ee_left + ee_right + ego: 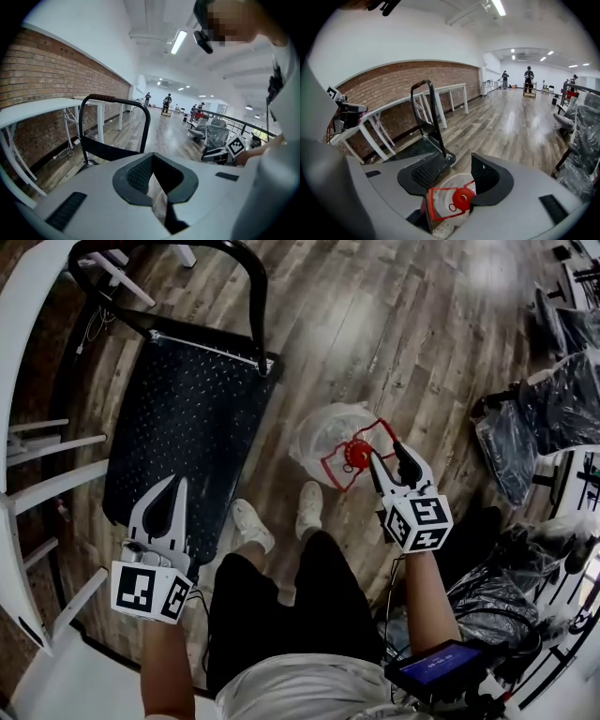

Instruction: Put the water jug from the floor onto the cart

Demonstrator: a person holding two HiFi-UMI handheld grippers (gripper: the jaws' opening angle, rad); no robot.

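Note:
The clear water jug (323, 432) stands on the wood floor just right of the cart, with a red cap (357, 455) and a red wire handle. My right gripper (386, 452) is open right over that cap. In the right gripper view the jug (446, 186) and cap (461, 199) sit low between the spread jaws of the right gripper (461, 159), and I see no pad pressing. The cart's black dotted platform (187, 418) lies at the left, its black handle (253, 296) at the far end. My left gripper (178, 484) hangs shut and empty over the platform's near end.
White table legs (37, 484) and a brick wall run along the cart's left side. Chairs wrapped in plastic (553, 409) crowd the right. My two white shoes (251, 524) stand between cart and jug. Open wood floor stretches beyond the jug.

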